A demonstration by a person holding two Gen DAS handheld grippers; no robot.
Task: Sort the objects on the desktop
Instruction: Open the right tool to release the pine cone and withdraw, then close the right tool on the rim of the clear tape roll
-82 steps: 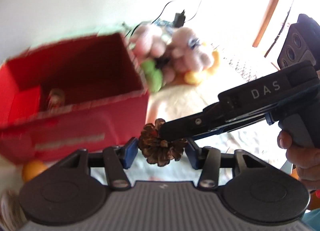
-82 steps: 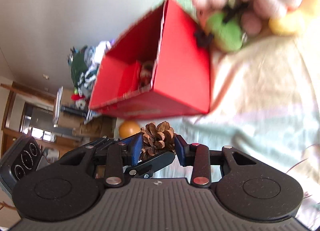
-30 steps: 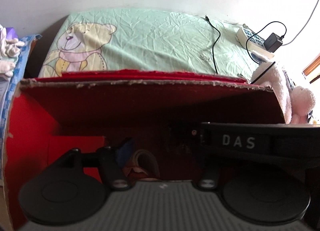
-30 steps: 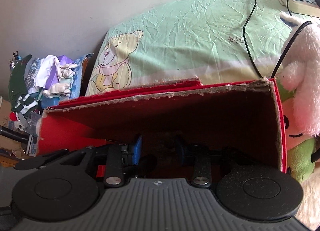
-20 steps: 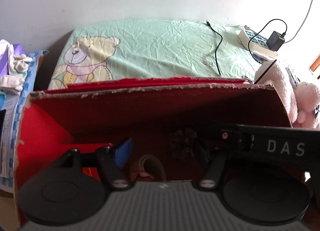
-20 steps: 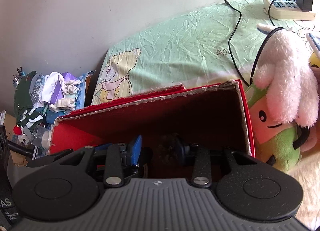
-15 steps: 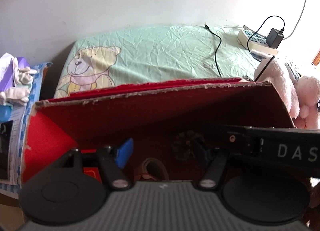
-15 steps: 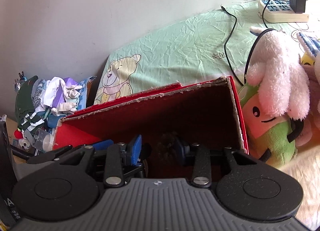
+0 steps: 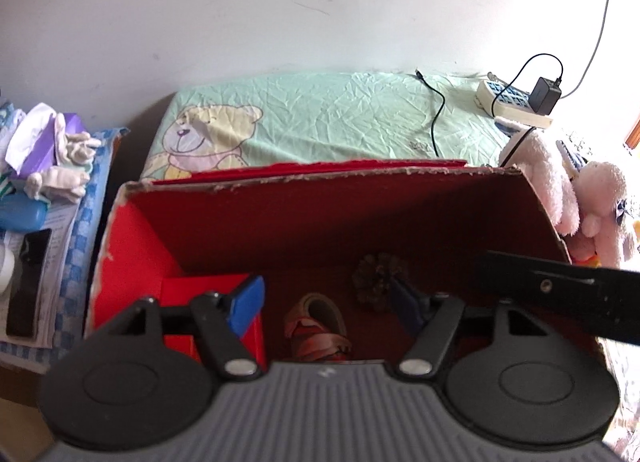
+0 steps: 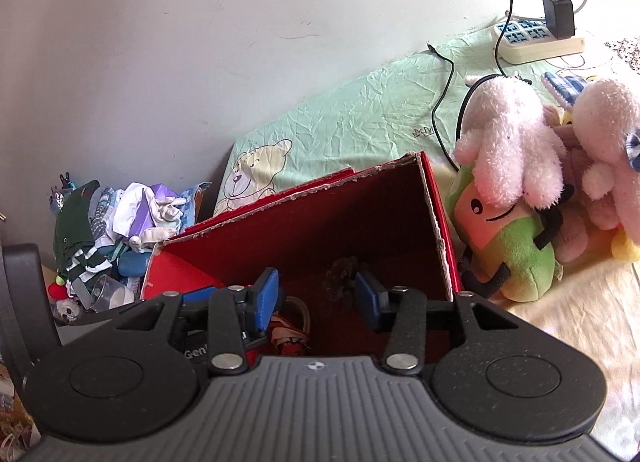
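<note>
Pine cone [image 9: 380, 274]: on the floor of the red box [image 9: 320, 218], beside a small figurine [image 9: 316, 326].
Handling: judged light, stiff, brittle-scaled; best pinched across the middle.
Left gripper [image 9: 326, 300]: fingers wide, opening, empty.
Right gripper [image 10: 318, 298]: fingers parting, nothing between.

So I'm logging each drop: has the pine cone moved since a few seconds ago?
Yes. The pine cone was outside the red box, held between gripper fingers in front of its wall; now it lies inside, on the box floor.
</note>
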